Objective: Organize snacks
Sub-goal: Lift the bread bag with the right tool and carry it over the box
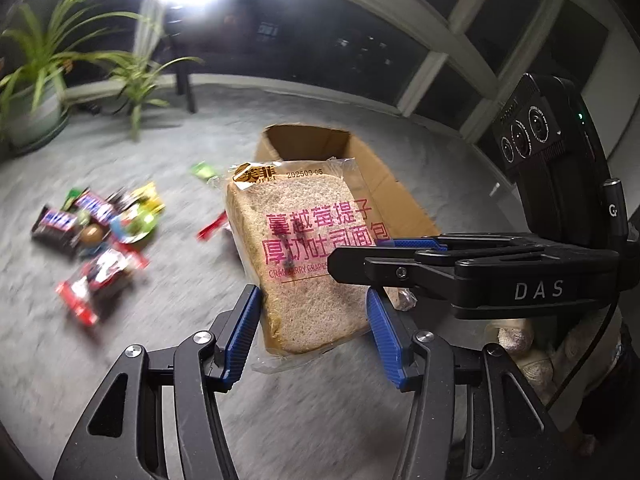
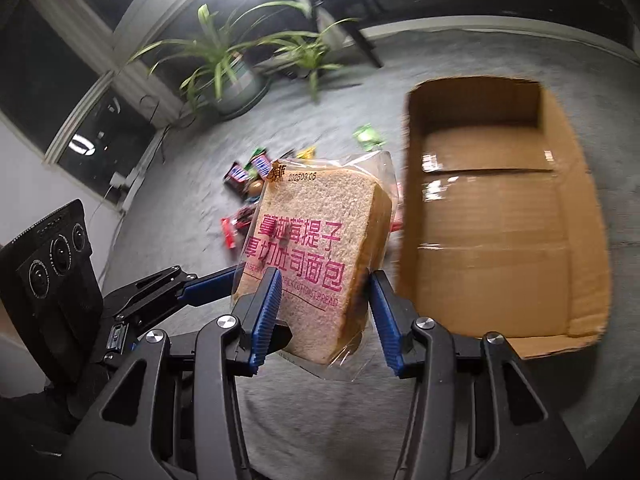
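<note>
A clear-wrapped packet of thick sliced bread (image 1: 312,248) with pink lettering hangs in the air above the grey carpet. My left gripper (image 1: 312,294) is shut on its lower part, a blue pad on each side edge. The right gripper (image 1: 360,254) reaches in from the right and clamps the same packet. In the right wrist view the bread packet (image 2: 320,240) sits between the right gripper's (image 2: 326,277) blue pads, and a left gripper finger (image 2: 208,286) comes in from the left. An open cardboard box (image 2: 500,220) lies just right of the bread. A pile of snack packets (image 1: 96,224) lies on the carpet.
Potted plants (image 1: 36,80) (image 2: 224,64) stand by the dark windows behind the snacks. The cardboard box (image 1: 360,160) has its flaps spread and nothing shows inside. A green packet (image 2: 368,136) lies near the box's corner. Dark furniture legs (image 1: 186,88) stand at the back.
</note>
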`<state>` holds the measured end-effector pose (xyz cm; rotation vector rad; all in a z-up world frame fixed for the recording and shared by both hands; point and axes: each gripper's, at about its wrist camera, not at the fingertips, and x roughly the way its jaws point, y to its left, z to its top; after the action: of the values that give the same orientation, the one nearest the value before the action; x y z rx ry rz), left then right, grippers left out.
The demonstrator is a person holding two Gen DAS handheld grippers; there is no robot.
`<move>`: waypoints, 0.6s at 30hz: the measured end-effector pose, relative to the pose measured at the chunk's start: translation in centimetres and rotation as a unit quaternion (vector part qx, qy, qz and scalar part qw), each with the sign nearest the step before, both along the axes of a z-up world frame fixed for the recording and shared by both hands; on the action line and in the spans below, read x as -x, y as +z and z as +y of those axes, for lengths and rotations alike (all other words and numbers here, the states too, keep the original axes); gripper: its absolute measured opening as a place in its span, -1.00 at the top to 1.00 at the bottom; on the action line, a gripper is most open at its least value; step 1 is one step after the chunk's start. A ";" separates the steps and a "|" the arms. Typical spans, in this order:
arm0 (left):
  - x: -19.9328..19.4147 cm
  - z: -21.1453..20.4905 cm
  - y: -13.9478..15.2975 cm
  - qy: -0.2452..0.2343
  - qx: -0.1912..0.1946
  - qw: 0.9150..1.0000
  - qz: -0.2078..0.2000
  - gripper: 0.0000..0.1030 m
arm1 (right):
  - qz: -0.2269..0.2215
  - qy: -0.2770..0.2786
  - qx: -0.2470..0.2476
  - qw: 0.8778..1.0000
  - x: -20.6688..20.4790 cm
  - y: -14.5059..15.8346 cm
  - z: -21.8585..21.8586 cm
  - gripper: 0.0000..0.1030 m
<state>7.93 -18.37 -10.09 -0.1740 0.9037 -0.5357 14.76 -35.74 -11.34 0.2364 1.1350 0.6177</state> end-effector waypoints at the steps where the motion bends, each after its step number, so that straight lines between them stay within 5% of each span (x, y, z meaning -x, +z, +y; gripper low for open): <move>1: -0.4 -0.7 0.0 -0.005 -0.001 1.000 -0.002 -0.02 | 0.000 -0.005 0.000 1.000 -0.2 0.0 -0.5 0.07; 18: -3.8 -8.5 -0.2 -0.063 -0.025 0.998 -0.014 -0.02 | -0.001 -0.078 0.017 0.997 -2.3 -1.1 -7.6 0.06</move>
<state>11.75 -26.82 -10.25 -0.0648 0.9036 -0.6309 17.07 -43.36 -12.40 0.2927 1.1116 0.4594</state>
